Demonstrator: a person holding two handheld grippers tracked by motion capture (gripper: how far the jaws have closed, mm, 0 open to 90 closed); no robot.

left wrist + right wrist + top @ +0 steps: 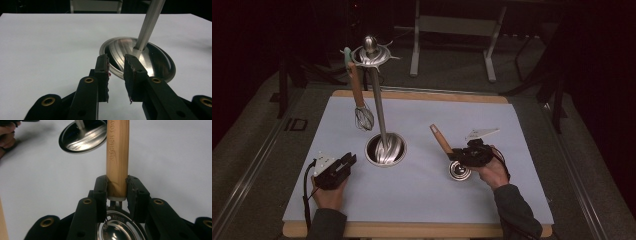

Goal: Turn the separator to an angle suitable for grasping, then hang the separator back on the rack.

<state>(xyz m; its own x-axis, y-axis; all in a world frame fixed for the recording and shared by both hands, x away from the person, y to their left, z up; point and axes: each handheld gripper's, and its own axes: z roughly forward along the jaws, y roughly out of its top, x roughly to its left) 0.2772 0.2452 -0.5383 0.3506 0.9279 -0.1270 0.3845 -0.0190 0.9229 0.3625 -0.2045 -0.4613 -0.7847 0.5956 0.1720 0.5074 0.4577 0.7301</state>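
Note:
A steel utensil stand [377, 95] rises from a round shiny base [385, 149] on the white mat; a whisk [361, 100] with a wooden handle hangs from its top ring. My right gripper [458, 155] is shut on the wooden handle [117, 157] of a small steel ladle [459, 170], whose bowl rests on the mat. In the right gripper view the pads [101, 190] press the handle's lower end from both sides. My left gripper [347, 163] rests at the left of the base, open and empty, its jaws pointing at the base [140, 57].
The white mat [422, 200] lies on a wooden table [417, 231] whose edge shows at front and back. A metal frame [452, 30] stands on the dark floor beyond the table. A person's hands hold both grippers.

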